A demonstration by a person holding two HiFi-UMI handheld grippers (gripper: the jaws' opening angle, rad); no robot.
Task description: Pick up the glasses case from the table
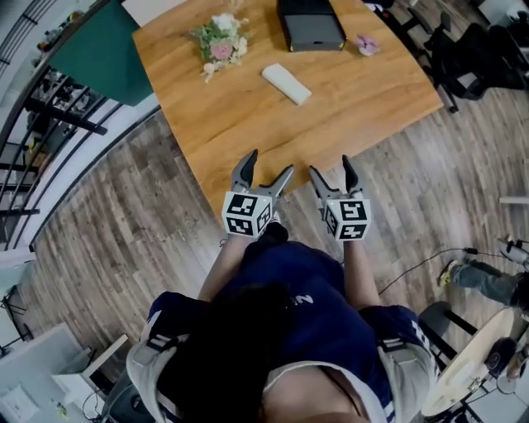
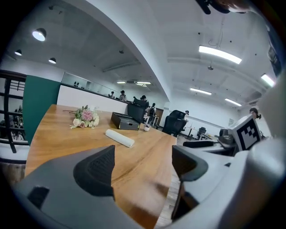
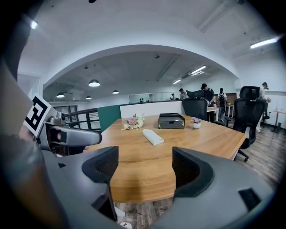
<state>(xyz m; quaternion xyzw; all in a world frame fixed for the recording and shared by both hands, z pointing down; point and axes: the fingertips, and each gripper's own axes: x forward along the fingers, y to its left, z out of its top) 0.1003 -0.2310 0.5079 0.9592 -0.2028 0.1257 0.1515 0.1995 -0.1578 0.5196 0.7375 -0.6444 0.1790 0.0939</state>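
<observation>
The glasses case point(image 1: 287, 83) is a white oblong lying flat near the middle of the wooden table point(image 1: 364, 99), far beyond both grippers. My left gripper point(image 1: 271, 162) and right gripper point(image 1: 330, 164) hover side by side at the table's near edge, both open and empty. The left gripper view shows the case point(image 2: 119, 138) well ahead, left of the gap between the left gripper's point(image 2: 143, 167) jaws. In the right gripper view the case point(image 3: 153, 136) lies straight ahead, far past the right gripper's point(image 3: 145, 169) wide-apart jaws.
A flower bouquet point(image 1: 220, 41), a black box point(image 1: 310, 23) and a small pink potted plant point(image 1: 367, 45) sit at the table's far side. Office chairs point(image 1: 471, 49) stand to the right, a black railing point(image 1: 50, 107) to the left. Cables lie on the wood floor point(image 1: 446, 256).
</observation>
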